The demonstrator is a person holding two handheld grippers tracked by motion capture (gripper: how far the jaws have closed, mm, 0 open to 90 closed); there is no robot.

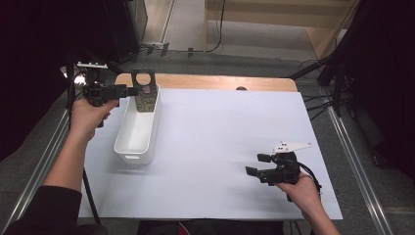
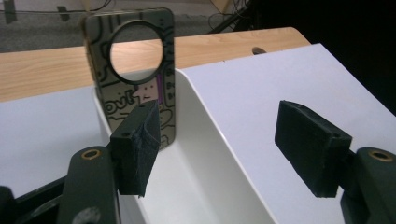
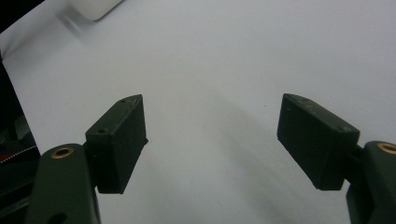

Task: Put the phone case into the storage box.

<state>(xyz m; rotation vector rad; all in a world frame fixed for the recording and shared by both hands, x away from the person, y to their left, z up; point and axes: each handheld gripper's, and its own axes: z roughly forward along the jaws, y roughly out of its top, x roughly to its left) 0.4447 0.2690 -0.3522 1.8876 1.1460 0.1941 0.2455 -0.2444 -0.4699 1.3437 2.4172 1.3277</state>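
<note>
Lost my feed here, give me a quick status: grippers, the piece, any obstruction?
Left gripper open, nothing between pads. Right gripper open, empty, over the white sheet. Patterned card standing upright in the white bin, leaning on its far end. Nothing in the way.

Phone case (image 2: 135, 70) bottom edge hidden behind the left gripper's (image 2: 224, 149) near pad, white bin (image 2: 219, 154) cut off by the lower edge of the left gripper view, case drawings too small to read from above, bin corner (image 3: 93, 7) clipped at the top of the right gripper view.

Doodle lettering is printed on the dark phone case (image 2: 135, 93) at the upper left of the left gripper view; only "ov!" can be partly read.
</note>
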